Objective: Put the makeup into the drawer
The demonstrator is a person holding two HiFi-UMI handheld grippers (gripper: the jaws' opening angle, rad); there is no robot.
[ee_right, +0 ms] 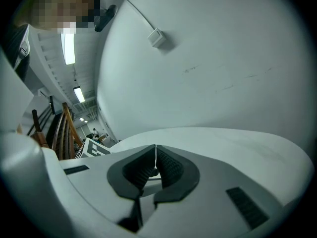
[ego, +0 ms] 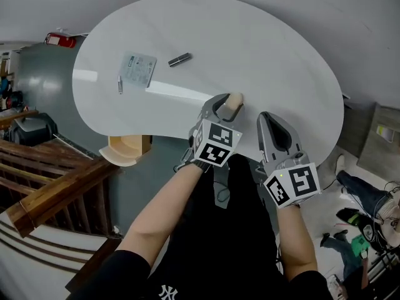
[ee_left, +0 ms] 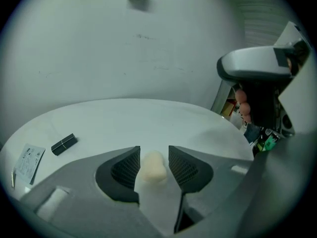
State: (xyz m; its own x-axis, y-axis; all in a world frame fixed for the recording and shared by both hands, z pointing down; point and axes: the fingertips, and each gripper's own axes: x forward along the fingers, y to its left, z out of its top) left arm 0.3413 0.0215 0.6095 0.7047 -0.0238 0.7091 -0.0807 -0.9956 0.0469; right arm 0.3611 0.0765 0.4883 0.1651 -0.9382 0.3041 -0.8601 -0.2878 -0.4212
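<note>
A wooden drawer [ego: 128,147] juts open under the lower-left edge of the white bench [ego: 275,61]. A beige sponge [ego: 234,108] stands between the left gripper's [ee_left: 154,151] spread jaws, and a dark tube [ego: 179,59], packet [ego: 138,68] and thin stick [ego: 120,84] lie upper left. The right gripper [ee_right: 156,152] is pressed together, empty.

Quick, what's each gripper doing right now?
Left gripper: open, beige sponge between its jaws.
Right gripper: shut, empty.
</note>
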